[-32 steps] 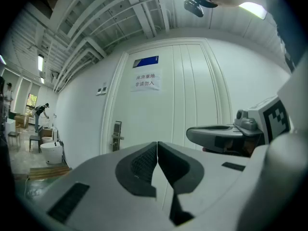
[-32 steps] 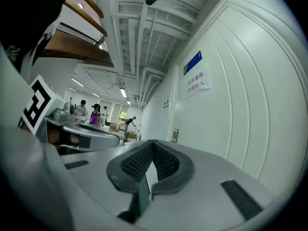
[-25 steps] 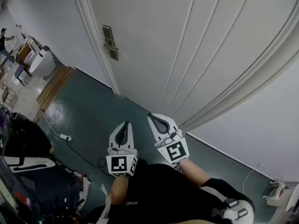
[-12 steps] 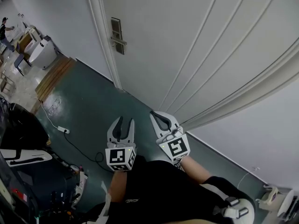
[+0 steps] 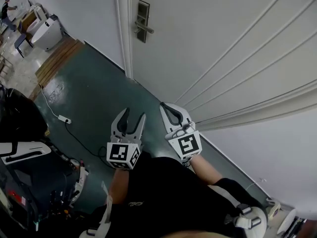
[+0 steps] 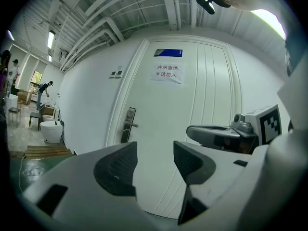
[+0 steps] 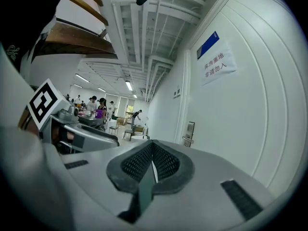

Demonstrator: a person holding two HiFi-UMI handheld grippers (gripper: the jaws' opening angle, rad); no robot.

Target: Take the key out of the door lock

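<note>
Two grippers are held side by side in front of us, low over a dark green floor (image 5: 89, 98), both aimed at a closed white door (image 5: 223, 43). The left gripper (image 5: 132, 116) has just been opening, and its jaws now stand wide apart with nothing between them but a view of the door. The right gripper (image 5: 167, 109) has its jaws pressed together and carries nothing.

The lock plate (image 5: 143, 11) is a narrow metal strip set upright near the door's edge, with a lever handle (image 5: 144, 29) sticking out sideways across the door face. The key cannot be made out from here; we judge it sits in that plate, near the lever.

What matters for the reach is that the plate lies well apart from both grippers, ahead of them. In the head view it sits almost straight beyond the left gripper, while the right one is offset further along the door. In the left gripper view the lock plate (image 6: 129, 124) shows just left of the gap between the jaws — so we judge the left gripper, already open, is the better placed, needing to go forward and slightly left.
</note>
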